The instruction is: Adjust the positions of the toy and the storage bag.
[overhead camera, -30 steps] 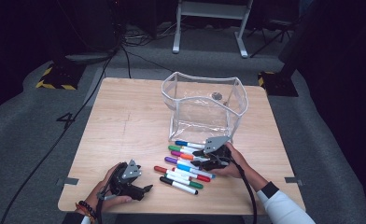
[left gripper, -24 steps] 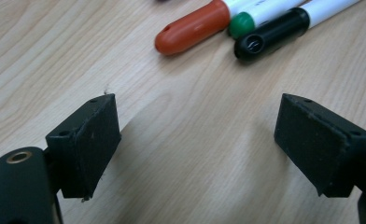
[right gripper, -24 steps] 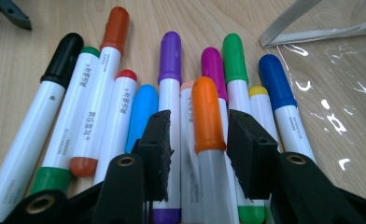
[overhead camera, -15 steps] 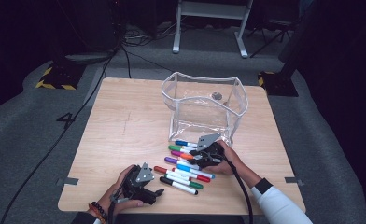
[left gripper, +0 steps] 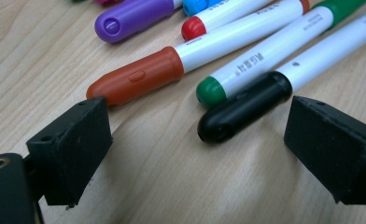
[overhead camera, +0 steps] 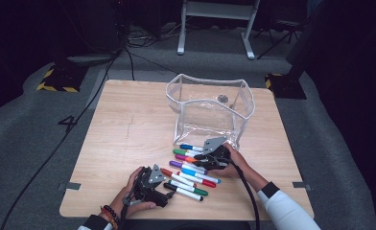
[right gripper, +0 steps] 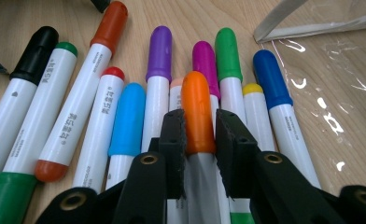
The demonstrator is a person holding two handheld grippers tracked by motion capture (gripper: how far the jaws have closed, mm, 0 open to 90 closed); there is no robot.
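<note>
Right gripper [right gripper: 197, 135] is seen clamped on the orange-capped marker [right gripper: 197, 109], at the centre of the right gripper view, among the row of markers [overhead camera: 190, 166] laid on the wooden table [overhead camera: 128, 120]. Just above that row in the high view, a clear pouch [overhead camera: 210, 108] is stood. Left gripper [left gripper: 195, 140] is held apart at the lower frame, with the black-capped marker [left gripper: 242, 109] framed between its jaws.

The high view looks forward and down from above the near table [overhead camera: 128, 124] edge, at a distance. Each gripper view sits low and close, facing along its jaws across the tabletop. All three share the row of markers [overhead camera: 191, 170] at lower centre.
</note>
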